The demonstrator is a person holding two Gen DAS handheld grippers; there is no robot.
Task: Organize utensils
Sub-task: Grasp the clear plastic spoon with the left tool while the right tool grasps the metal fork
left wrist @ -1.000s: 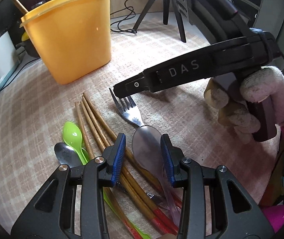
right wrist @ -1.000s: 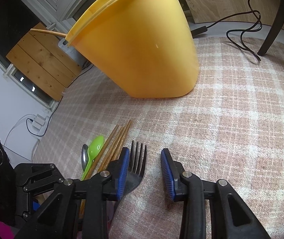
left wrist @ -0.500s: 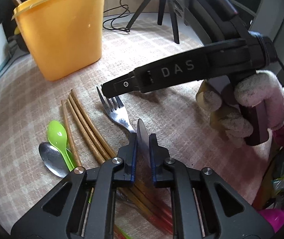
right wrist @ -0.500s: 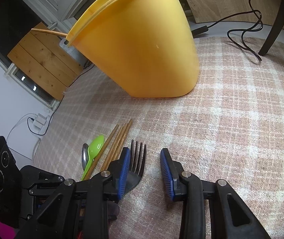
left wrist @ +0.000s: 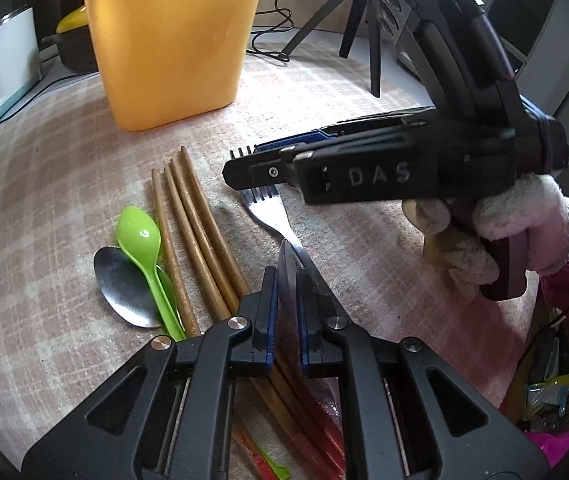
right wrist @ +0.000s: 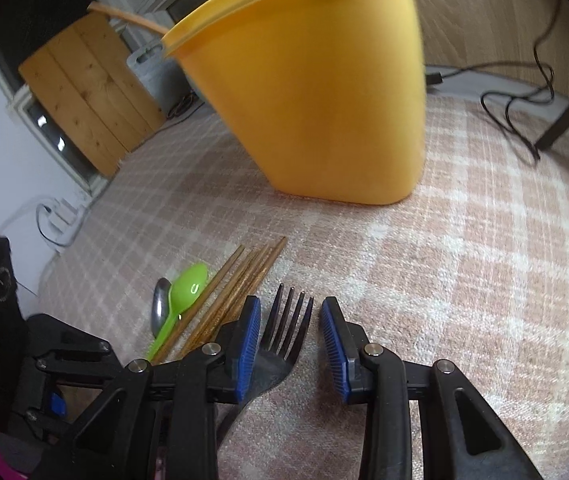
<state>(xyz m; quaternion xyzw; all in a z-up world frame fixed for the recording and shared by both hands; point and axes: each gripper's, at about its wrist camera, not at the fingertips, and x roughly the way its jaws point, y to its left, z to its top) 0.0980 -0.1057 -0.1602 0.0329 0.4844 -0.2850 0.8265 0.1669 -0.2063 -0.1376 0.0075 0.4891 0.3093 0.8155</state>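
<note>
Two tongs work beside the yellow bin (left wrist: 172, 44): left tongs (left wrist: 286, 280) clamp a spoon (left wrist: 286, 268) edgewise; right tongs (right wrist: 290, 332), narrowing, straddle the fork (right wrist: 284, 332) without gripping.

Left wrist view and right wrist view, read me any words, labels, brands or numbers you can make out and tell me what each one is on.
"DAS": raised letters on the black side of the right gripper, seen in the left wrist view.
The packaging at the right edge of that view has print, but it is too small and blurred to read.
Right wrist view: no readable text; the yellow container carries no visible label.
</note>
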